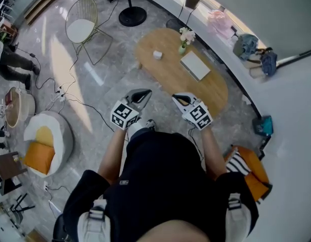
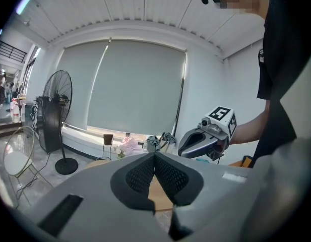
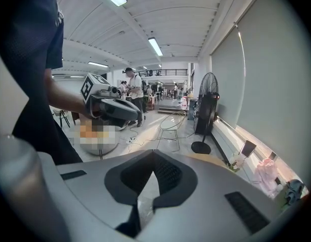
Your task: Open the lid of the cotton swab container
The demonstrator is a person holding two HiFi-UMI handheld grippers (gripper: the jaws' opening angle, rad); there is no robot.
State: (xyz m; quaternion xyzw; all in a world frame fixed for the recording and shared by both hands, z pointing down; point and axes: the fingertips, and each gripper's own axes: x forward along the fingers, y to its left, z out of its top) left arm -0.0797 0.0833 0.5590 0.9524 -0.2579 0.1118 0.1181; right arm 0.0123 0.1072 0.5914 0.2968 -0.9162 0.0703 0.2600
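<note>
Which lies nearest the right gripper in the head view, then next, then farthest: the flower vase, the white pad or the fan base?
1. White pad, on the table, just ahead of the right gripper.
2. Flower vase, at the table's far edge.
3. Fan base, on the floor beyond, to the left.

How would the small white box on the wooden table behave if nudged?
The small white box looks tiny and squat, so probably light and unlikely to tip. On the smooth wooden table, it may slide.
</note>
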